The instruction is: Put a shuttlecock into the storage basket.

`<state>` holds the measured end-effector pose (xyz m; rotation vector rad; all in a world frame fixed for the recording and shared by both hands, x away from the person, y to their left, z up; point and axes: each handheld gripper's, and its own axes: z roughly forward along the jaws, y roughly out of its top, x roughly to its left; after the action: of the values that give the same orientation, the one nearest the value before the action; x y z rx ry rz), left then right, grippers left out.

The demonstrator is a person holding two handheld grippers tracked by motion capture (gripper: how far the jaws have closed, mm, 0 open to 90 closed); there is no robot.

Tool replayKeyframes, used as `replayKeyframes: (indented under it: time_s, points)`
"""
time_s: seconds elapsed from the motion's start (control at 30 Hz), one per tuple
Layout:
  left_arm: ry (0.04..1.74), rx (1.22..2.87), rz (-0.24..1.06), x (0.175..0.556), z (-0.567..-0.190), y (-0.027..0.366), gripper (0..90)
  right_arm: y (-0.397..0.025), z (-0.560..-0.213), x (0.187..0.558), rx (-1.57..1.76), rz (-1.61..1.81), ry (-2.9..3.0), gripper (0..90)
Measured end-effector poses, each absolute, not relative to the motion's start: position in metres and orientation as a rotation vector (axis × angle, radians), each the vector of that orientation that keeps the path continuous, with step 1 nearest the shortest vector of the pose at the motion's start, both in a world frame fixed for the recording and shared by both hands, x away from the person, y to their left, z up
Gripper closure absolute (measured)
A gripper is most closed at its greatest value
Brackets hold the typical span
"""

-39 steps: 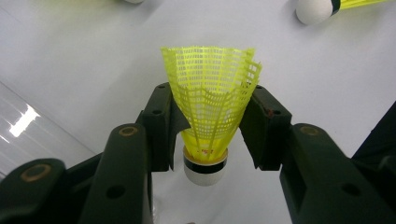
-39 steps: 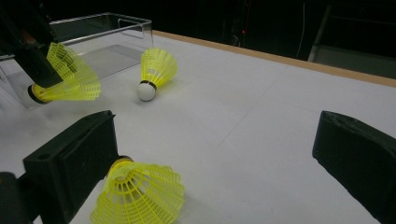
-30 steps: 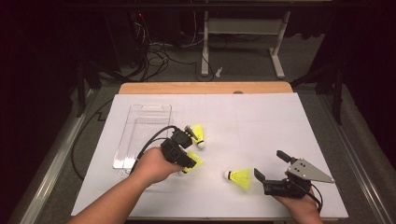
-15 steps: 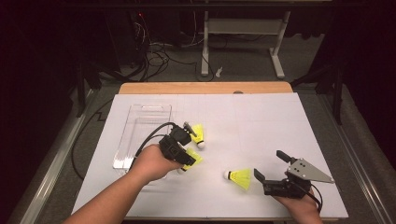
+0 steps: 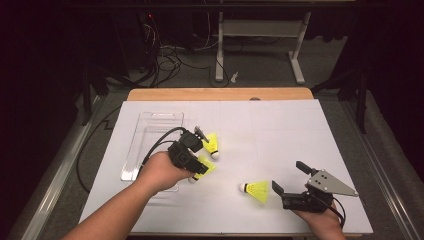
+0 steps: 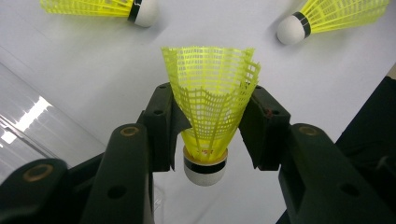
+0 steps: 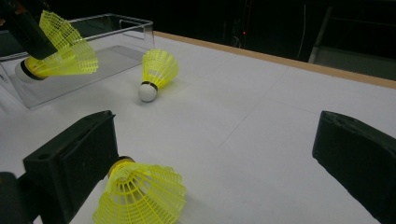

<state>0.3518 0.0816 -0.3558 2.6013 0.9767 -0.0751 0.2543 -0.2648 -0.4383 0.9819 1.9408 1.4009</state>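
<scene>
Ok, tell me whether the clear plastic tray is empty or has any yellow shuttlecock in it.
Empty. The clear plastic tray holds nothing; the left gripper grips one yellow shuttlecock beside it.

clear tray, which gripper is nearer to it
Left. The left gripper holds a shuttlecock right beside the tray; the right gripper sits far across the table.

top-left shuttlecock [image 6: 100, 8] skirt cropped

The shuttlecock [image 6: 211, 100] between the left claw's [image 6: 211, 126] black jaws has a yellow net skirt, a black band and a white cork. Beside it, the tray [image 5: 150, 131] is clear; the table [image 5: 280, 135] white.
</scene>
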Motion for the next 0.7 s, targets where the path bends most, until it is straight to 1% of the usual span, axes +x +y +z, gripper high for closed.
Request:
replayKeyframes:
  time_s: [0.47, 0.7]
  points:
    - [0.976, 2.598, -0.075, 0.353, -0.344, 0.083, 59.7, -0.265, -0.438, 0.254, 0.986, 1.400, 1.942, 0.5]
    - [0.966, 2.613, -0.037, 0.353, -0.336, 0.081, 59.5, -0.265, -0.438, 0.254, 0.984, 1.402, 1.941, 0.5]
